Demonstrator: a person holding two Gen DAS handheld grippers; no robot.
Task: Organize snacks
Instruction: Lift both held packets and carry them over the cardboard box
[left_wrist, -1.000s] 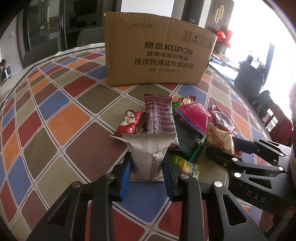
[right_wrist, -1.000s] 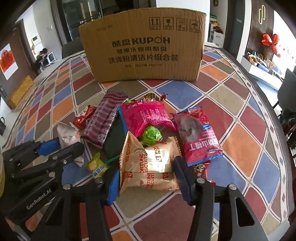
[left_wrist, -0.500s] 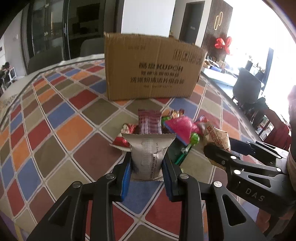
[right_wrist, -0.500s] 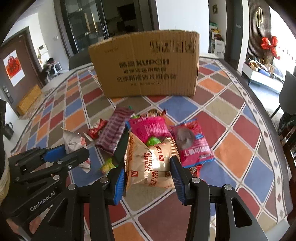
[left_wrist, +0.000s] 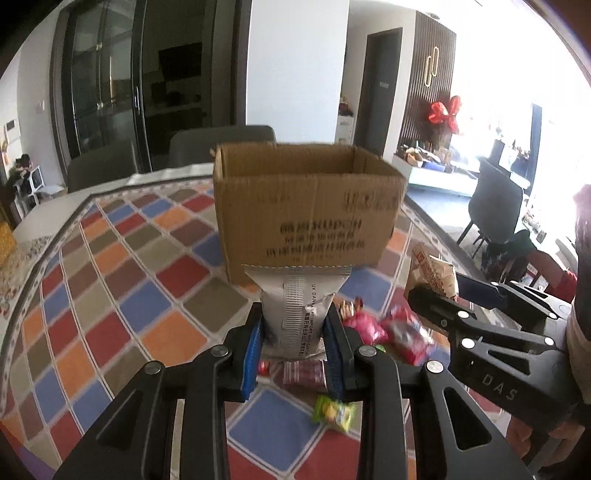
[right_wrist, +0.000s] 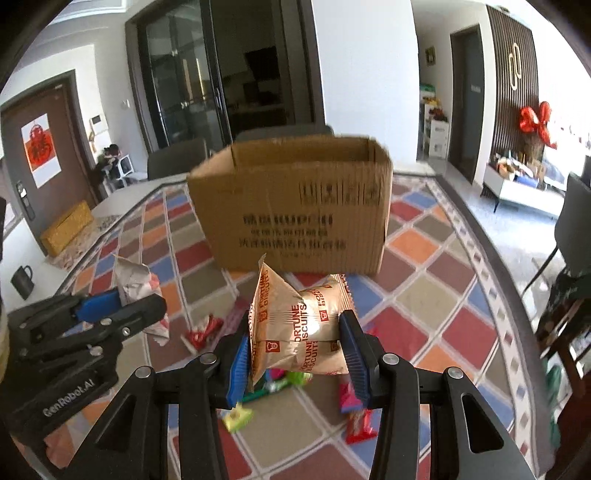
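Note:
My left gripper is shut on a silver snack packet, held upright above the table. My right gripper is shut on a tan Fortune Biscuits bag, also lifted off the table. An open cardboard box stands ahead of both on the checkered tablecloth; in the right wrist view the box shows its open top. The remaining snacks lie in a loose pile below the grippers. Each gripper appears in the other's view: the right one and the left one, each with its packet.
A green candy packet and red wrappers lie near the table's front edge. Grey chairs stand behind the table. A dark mug sits at the far left. Another chair stands to the right of the table.
Both grippers have risen with their packets, lifting them off the pile. The box now looks lower and its open top shows. The right gripper's jaws closed tighter on the biscuit bag.

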